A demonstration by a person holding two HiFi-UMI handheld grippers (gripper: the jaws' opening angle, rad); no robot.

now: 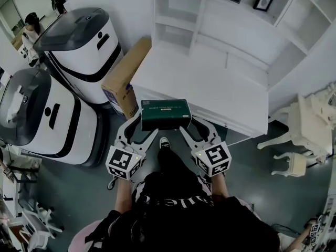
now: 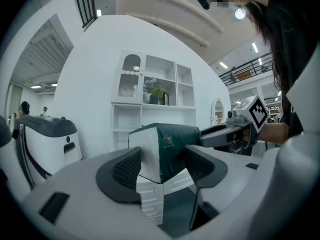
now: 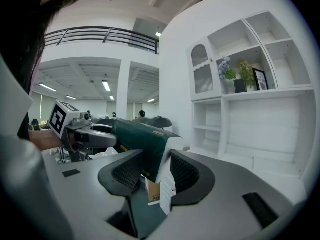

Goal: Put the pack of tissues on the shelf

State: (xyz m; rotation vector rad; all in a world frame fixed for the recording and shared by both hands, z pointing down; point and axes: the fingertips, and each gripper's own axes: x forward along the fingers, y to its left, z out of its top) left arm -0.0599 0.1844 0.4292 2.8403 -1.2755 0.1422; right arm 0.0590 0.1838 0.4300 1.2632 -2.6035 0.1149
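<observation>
The pack of tissues (image 1: 165, 114) is a dark green box with white ends, held level in the air just in front of the white desk's (image 1: 210, 83) near edge. My left gripper (image 1: 139, 124) is shut on its left end and my right gripper (image 1: 189, 126) on its right end. In the left gripper view the pack's (image 2: 170, 146) corner sits between the fingers of that gripper (image 2: 161, 166). The right gripper view shows the other end of the pack (image 3: 137, 136) clamped in that gripper (image 3: 156, 171). The white shelf unit (image 1: 178, 14) rises behind the desk.
Two white and grey machines (image 1: 79, 46) (image 1: 42, 114) stand at the left. A cardboard box (image 1: 126, 77) leans between them and the desk. A white chair (image 1: 304, 125) is at the right. A plant and a picture frame (image 3: 245, 76) stand on an upper shelf.
</observation>
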